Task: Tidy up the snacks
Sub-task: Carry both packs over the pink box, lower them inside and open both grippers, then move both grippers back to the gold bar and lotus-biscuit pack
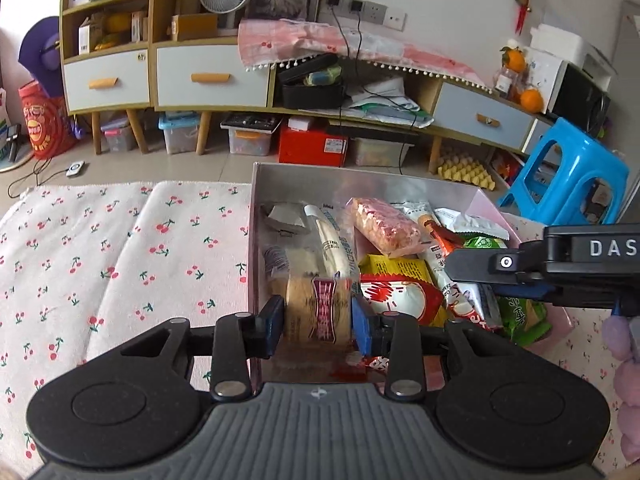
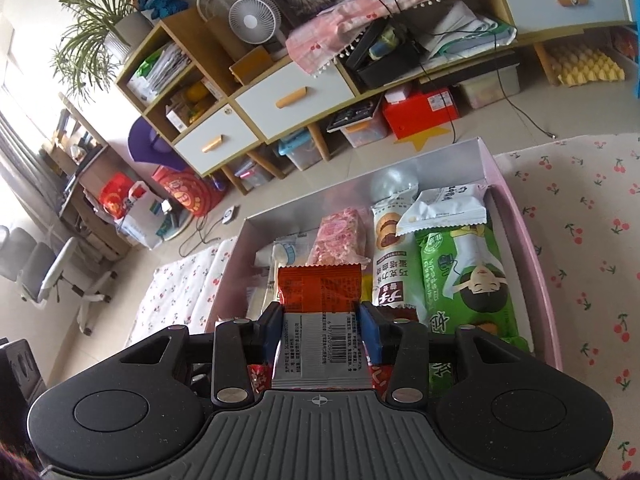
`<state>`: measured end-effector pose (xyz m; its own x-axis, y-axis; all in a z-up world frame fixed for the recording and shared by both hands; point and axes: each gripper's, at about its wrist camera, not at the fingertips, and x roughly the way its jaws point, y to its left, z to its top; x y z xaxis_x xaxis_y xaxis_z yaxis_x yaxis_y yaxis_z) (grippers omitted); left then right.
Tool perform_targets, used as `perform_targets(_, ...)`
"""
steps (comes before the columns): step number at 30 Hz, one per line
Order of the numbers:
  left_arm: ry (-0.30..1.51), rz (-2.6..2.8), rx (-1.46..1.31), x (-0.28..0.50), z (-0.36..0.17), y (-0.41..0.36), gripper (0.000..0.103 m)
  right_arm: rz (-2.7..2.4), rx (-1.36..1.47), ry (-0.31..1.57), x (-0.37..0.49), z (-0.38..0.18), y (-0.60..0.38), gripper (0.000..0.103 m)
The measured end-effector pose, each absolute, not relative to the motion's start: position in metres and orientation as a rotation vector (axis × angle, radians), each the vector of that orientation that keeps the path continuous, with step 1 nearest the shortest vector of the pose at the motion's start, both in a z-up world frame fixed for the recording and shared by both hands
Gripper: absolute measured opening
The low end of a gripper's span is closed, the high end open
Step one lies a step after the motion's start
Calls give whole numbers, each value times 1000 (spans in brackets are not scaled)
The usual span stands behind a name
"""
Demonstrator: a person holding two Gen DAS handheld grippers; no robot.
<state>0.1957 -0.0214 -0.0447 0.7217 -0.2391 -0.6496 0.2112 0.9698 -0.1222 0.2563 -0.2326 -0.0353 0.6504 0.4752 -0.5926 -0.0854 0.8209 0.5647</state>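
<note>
1. The cherry-print cloth (image 1: 120,248) covers the surface from 9 o'clock toward the middle of the left wrist view, and the pink box (image 1: 253,240) stands on it, its near-left wall rising just right of centre
2. The left gripper (image 1: 318,320) is clamped on a tan cracker packet (image 1: 316,312) with a red label, held between the two blue pads over the near-left corner of the box, at about 6 o'clock from the box's middle
3. Just beyond that packet, toward 12 o'clock, a long white wrapped roll (image 1: 334,244) lies inside the box, and a pink puffed-rice bar (image 1: 384,228) lies further on at about 1 o'clock
4. A red and white snack bag (image 1: 400,296) rests at 3 o'clock from the left gripper, touching a yellow packet (image 1: 394,266) behind it
5. The right gripper (image 2: 322,326) grips an orange and silver sachet (image 2: 320,292) with a barcode, held above the box's snacks; in the left wrist view it enters from 3 o'clock
6. In the right wrist view a green biscuit pack (image 2: 464,276) lies at 2 o'clock from the right gripper, along the box's right wall, with a white pouch (image 2: 444,208) resting across its far end and a brown-printed cookie pack (image 2: 386,240) just beside it
</note>
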Motion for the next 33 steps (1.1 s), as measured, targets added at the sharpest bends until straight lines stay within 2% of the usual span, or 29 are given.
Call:
perform_targets(2,720,-247,-49,195,-42,-20,41,342,533,812,257,-35,-232,45)
perform_targets(9,716,-266,-61,191,-37,-19,54,351,496,802,252,-24,-232,60)
perform_targets(16,734,-283,-44,183,-28,-28,78,309,465,825,239,-11,-241,73)
perform_targets(18,746,-283,-32,179,-25,-31,82,298,459,849,235,-9,-241,79)
perform_targets(22,778,-257,38,166,-19,-36,93,272,410,902,221,-3,-237,82)
perform_targets(24,788,-226,62,159,-18,-35,95,242,373,923,210,0,-235,86)
perform_targets(33,931,-117,94,132,-20,-17,100,217,330,1056,172,-11,-217,86)
